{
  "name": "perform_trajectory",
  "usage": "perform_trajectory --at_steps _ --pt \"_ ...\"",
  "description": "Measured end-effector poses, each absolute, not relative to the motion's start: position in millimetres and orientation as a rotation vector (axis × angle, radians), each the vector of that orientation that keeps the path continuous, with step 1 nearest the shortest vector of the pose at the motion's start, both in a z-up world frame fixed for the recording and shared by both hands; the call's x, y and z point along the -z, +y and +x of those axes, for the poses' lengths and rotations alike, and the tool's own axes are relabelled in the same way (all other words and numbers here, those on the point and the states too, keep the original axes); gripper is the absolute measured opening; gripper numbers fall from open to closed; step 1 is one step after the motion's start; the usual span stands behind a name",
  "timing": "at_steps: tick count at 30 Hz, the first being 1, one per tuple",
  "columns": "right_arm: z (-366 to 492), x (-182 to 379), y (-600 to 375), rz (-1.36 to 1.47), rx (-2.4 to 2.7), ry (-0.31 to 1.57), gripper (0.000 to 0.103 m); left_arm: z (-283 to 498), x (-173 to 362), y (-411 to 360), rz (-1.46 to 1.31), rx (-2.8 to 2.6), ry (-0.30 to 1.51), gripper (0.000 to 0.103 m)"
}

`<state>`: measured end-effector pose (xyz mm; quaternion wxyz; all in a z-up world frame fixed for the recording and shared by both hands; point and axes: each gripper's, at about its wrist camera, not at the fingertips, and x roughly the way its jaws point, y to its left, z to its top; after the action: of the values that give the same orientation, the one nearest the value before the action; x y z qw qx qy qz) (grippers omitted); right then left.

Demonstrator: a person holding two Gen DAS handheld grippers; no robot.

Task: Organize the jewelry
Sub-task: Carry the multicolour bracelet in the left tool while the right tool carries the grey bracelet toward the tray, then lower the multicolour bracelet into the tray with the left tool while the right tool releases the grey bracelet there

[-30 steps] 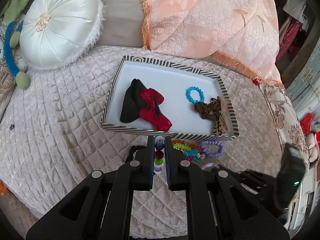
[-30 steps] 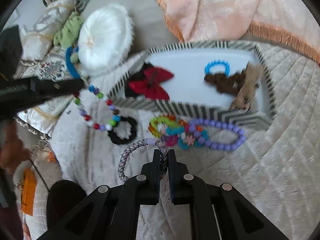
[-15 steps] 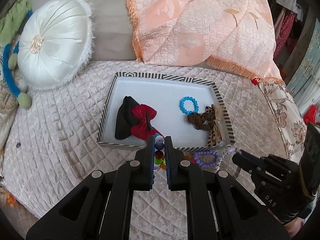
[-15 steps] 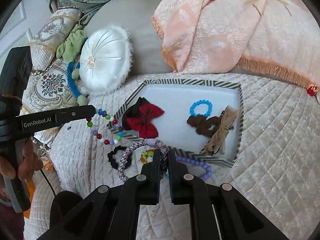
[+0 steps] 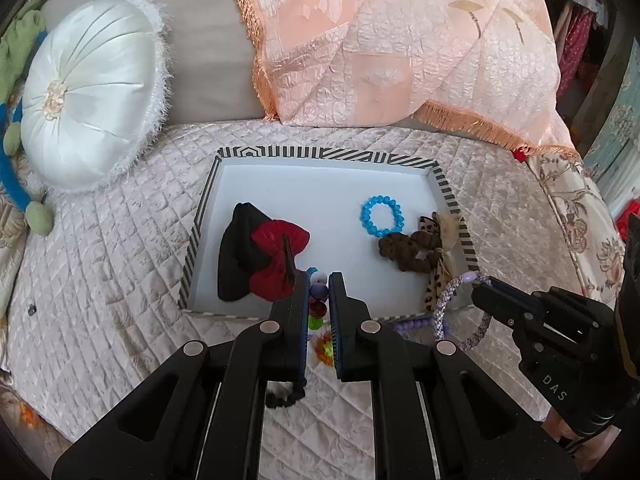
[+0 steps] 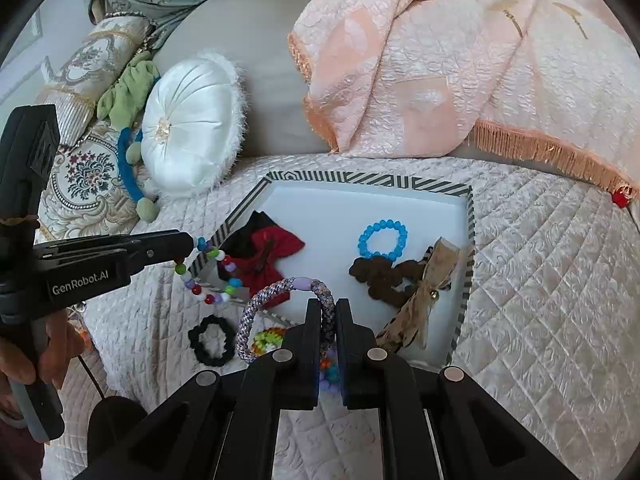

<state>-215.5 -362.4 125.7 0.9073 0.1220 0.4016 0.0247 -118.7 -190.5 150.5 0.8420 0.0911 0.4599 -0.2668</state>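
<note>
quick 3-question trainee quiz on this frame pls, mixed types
1. True or false: the blue bead bracelet lies inside the striped tray.
2. What does the right hand-held gripper hold? A) black scrunchie B) braided rope bracelet C) red bow
3. Fill in: the left hand-held gripper is shut on a ___ bead bracelet.

Key: 1 true; 2 B, the braided rope bracelet, while the black scrunchie lies on the quilt and the red bow in the tray; 3 multicolour.
</note>
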Motion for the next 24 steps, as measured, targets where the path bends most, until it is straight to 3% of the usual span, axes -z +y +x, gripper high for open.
perform_trajectory --at_steps 24 --pt "-145 -102 -436 0.276 0.056 0.886 0.006 -41 -128 -242 0.189 0.514 1.011 0.008"
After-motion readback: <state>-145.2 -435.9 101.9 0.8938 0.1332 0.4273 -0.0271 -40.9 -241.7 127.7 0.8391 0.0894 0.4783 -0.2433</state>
